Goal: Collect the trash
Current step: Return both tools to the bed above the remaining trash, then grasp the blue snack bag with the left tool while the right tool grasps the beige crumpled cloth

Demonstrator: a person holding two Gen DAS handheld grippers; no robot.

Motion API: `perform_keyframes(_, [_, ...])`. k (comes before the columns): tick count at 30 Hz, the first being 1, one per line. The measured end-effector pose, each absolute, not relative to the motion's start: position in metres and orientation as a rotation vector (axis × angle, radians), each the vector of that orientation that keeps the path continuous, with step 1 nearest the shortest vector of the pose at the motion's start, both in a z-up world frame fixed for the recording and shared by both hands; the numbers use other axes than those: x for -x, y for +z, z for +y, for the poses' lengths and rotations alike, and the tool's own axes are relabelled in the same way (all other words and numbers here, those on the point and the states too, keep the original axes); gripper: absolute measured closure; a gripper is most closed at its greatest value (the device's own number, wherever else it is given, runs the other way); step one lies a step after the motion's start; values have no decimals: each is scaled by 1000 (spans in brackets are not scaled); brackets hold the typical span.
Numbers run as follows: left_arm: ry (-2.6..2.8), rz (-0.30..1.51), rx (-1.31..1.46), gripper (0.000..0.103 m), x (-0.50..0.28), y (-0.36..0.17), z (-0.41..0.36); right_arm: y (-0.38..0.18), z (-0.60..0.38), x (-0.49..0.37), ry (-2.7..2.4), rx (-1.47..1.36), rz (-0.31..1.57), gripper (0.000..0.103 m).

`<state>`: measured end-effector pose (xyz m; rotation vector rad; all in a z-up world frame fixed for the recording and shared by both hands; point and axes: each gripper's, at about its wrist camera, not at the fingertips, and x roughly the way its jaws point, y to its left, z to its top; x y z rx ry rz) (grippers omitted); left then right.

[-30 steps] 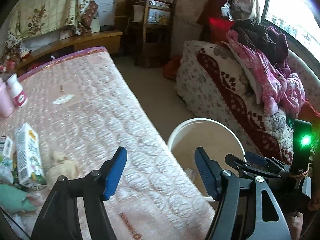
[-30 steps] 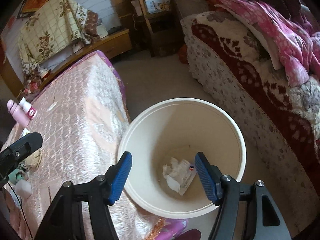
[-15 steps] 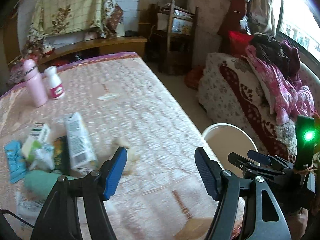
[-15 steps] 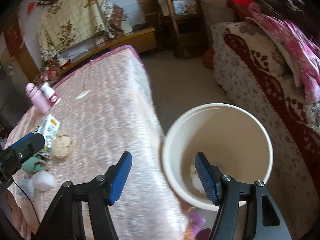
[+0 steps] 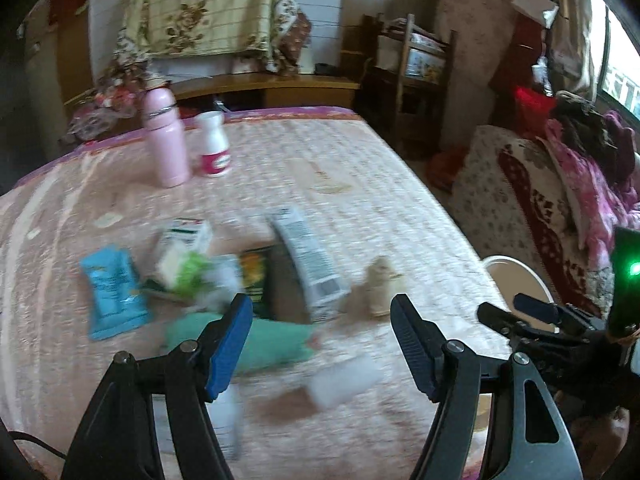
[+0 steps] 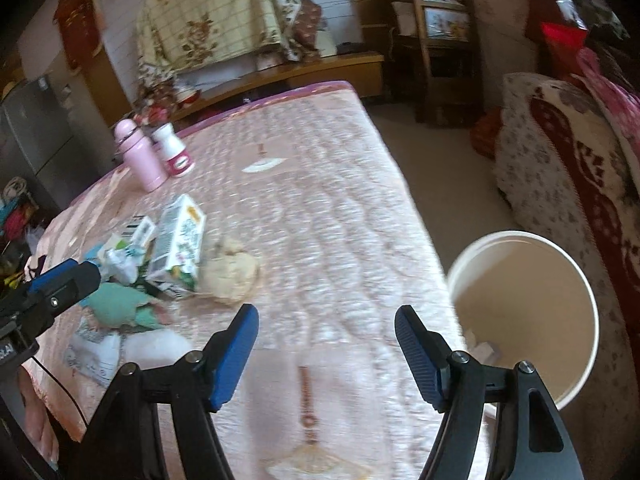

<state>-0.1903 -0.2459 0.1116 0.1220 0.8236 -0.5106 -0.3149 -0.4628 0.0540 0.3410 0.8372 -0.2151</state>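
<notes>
**A:** Both tools are empty. My left tool [image 5: 320,344] is spread wide with nothing between the pads, and the right tool [image 6: 326,344] has just been opening its jaws, also with nothing between them.

**B:** Where is the trash?

**A:** In a loose heap on the pink bed [image 6: 320,184]. From the left view I see a blue packet [image 5: 114,292], a small white carton [image 5: 182,246], a long carton [image 5: 308,260], a crumpled beige wad [image 5: 378,286] and a green wrapper [image 5: 266,344]. The green wrapper lies just beyond my left pads; the beige wad sits a little ahead, toward the right-hand pad.

**B:** And the bucket?

**A:** The white bucket [image 6: 524,320] stands on the floor beside the bed, right of my right tool, with some scraps in the bottom.

**B:** How would you take the next piece?

**A:** I think I should pick one piece, not the heap. The wad is soft and stands apart, so I would come down over it, close gently and lift clear. The pink bottle [image 5: 166,140] looks like no trash, so I leave it.
</notes>
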Motion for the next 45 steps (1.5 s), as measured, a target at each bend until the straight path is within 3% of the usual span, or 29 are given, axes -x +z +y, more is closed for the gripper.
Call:
perform_keyframes(17, [-349,828,-45,31,147,100,-143,49,-402,267,-110,-271,881,26])
perform_keyframes(23, [-324,867,15,27,123,86,-102,41,-408,256,-117,-282,896,26])
perform_keyframes(25, [-288,895,32,21,112,78,-88,38,-411,249,-120,-287,905,26])
perform_keyframes(30, [-224,940,87,21,85,59,-61,28,-416,233,-122,-309,928,26])
perform_keyframes(45, [-229,1037,118,21,20,15,-77,17,-414,200,-128,-318,952,26])
